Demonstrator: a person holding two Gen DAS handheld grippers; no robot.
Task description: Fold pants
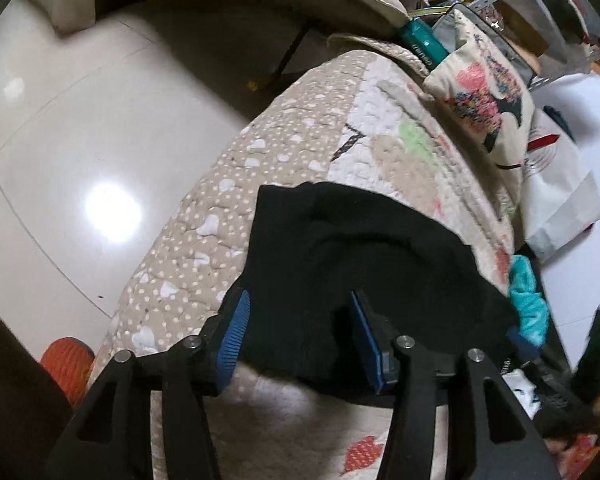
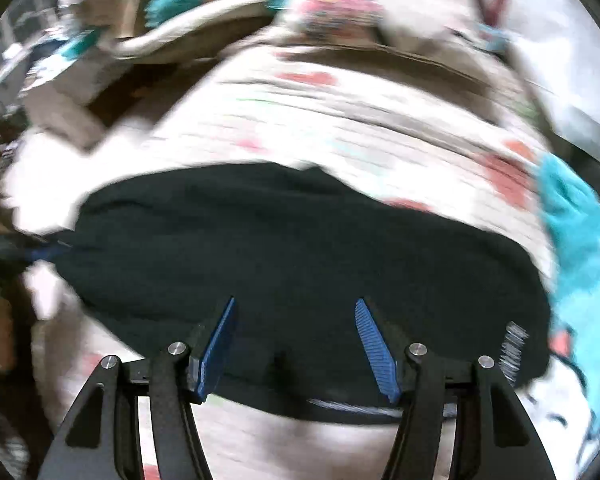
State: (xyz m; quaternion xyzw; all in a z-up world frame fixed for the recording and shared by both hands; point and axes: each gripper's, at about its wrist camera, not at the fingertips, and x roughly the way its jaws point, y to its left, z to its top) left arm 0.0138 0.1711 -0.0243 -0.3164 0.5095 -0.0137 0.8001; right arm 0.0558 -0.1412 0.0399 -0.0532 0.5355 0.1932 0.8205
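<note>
The black pants (image 1: 352, 252) lie bunched in a folded heap on a quilted cover (image 1: 228, 216) printed with hearts. My left gripper (image 1: 298, 300) is open, its blue-padded fingers (image 1: 236, 328) spread over the near edge of the pants, with nothing pinched. In the blurred right wrist view the pants (image 2: 292, 248) spread wide in front of my right gripper (image 2: 294, 304), which is also open with its fingers over the near hem. The other gripper's blue tip shows at the pants' left end (image 2: 40, 254).
A printed cushion (image 1: 484, 96) and a white bag (image 1: 560, 196) lie at the far end of the cover. A turquoise cloth (image 1: 528, 300) lies by the pants on the right. Shiny tiled floor (image 1: 60, 160) lies to the left. An orange object (image 1: 66, 364) sits low left.
</note>
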